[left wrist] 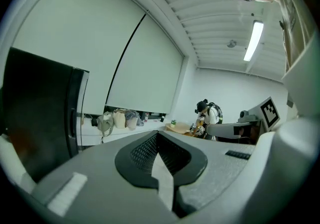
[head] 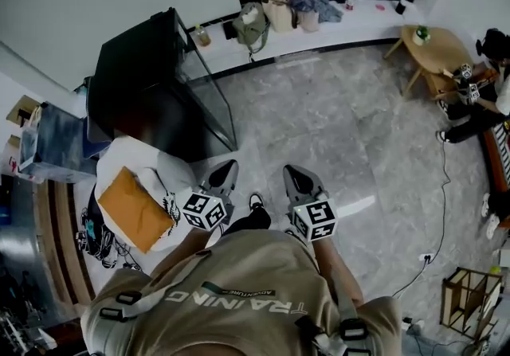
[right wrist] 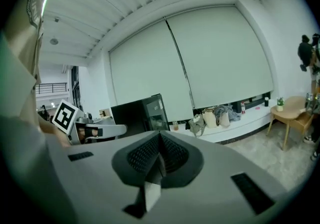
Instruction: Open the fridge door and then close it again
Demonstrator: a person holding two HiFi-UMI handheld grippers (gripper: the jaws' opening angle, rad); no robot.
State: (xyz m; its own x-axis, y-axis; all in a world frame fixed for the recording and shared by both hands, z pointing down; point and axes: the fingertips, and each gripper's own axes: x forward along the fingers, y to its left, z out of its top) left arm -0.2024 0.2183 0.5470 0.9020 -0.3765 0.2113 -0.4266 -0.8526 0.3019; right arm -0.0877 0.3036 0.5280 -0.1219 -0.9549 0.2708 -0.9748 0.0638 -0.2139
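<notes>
A low white ledge (head: 374, 24) runs along the wall beneath closed roller blinds (right wrist: 220, 57). On it sit an olive-green bag (head: 252, 26), a beige tote (head: 280, 10), a heap of blue-grey clothes (head: 317, 2) and a red-capped bottle (head: 351, 1). A round wooden table (head: 438, 52) bearing a small potted plant (head: 421, 34) stands on the grey marbled floor (head: 335, 123), near a seated person (head: 474, 125). A brown envelope (head: 135, 208) lies on a white cloth (head: 139, 163) with black print. A strip light (left wrist: 254, 40) glows overhead.

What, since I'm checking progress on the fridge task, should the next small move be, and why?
Probably step toward the black glass-door fridge and reach the left gripper toward the door's edge, opening its jaws on the way. The left gripper and the right gripper are both shut, hold nothing, and are well apart from the fridge, whose door looks closed.
</notes>
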